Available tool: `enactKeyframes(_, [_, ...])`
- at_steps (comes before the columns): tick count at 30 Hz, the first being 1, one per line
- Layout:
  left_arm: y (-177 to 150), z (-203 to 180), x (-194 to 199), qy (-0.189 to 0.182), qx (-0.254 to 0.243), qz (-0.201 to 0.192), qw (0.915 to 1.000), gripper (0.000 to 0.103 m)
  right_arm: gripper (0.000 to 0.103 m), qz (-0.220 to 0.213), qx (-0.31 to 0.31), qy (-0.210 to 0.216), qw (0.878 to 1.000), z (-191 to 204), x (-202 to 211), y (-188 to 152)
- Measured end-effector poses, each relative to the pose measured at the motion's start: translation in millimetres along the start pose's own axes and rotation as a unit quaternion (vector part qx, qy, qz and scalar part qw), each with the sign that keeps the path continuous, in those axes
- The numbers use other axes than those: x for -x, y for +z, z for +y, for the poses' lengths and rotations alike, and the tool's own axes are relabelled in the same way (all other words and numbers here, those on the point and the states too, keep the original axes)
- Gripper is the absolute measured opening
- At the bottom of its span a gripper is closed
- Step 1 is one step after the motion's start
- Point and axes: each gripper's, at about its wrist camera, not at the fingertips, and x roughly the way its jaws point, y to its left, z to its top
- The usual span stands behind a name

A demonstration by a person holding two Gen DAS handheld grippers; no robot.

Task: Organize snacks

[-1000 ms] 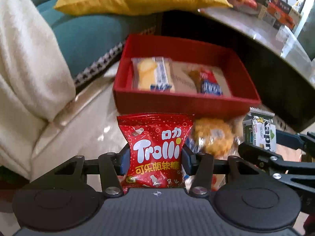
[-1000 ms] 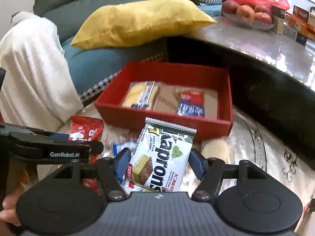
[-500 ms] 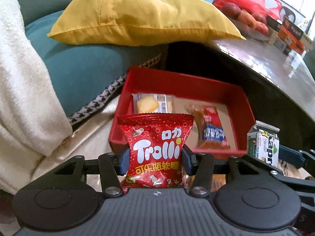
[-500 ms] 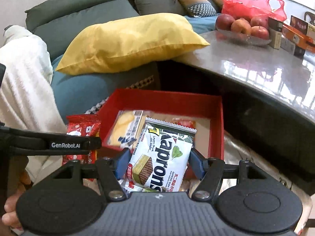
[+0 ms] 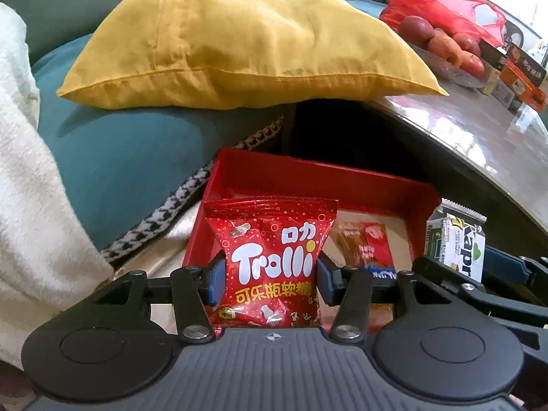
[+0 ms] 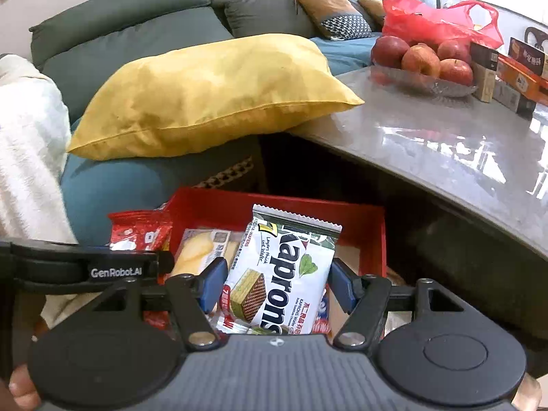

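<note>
My left gripper (image 5: pixel 270 275) is shut on a red Trolli gummy bag (image 5: pixel 270 257), held upright over the near left part of the red box (image 5: pixel 308 174). My right gripper (image 6: pixel 275 282) is shut on a white Kaprons wafer pack (image 6: pixel 284 274), upright over the same red box (image 6: pixel 274 202). Inside the box lie a yellow cake packet (image 6: pixel 200 248) and a red-and-blue snack packet (image 5: pixel 371 245). The Kaprons pack (image 5: pixel 457 246) shows at the right of the left wrist view, and the Trolli bag (image 6: pixel 140 229) at the left of the right wrist view.
A yellow pillow (image 6: pixel 205 92) lies on a teal cushion (image 5: pixel 113 144) behind the box. A white blanket (image 5: pixel 30 205) hangs at the left. To the right runs a glossy table (image 6: pixel 445 130) with a bowl of apples (image 6: pixel 421 65), a red plastic bag (image 6: pixel 438 20) and boxes (image 6: pixel 513 75).
Both grippers have carried their packets forward from in front of the box to over it. The box now lies lower and nearer in both views, and its contents are partly hidden behind the packets.
</note>
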Motion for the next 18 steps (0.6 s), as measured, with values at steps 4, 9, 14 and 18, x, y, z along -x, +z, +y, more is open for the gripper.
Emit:
enactKeyframes(4, [6.7,-1.3,-11.5,0.005,0.001,0.004,1.0,0.06,0.061,0.007,0.001,-0.003,1.0,-2.6,-16.8,5.6])
enactKeyframes(9, [11.0,-2.4,-29.0,0.017,-0.001,0.012,0.9998,0.06,0.061,0.019,0.002,-0.005,1.0,-5.9,-35.1,7.5])
enactKeyframes(14, [12.9,0.8,-47.1,0.026,0.004,0.026,0.9993,0.06,0.061,0.031,0.003,-0.007,0.999,-8.6,-52.6,7.7])
enactKeyframes(18, [12.8,-0.1,-58.1,0.03,0.003,0.036,0.9989,0.06,0.061,0.043,0.006,-0.008,0.999,-10.0,-66.3,4.2])
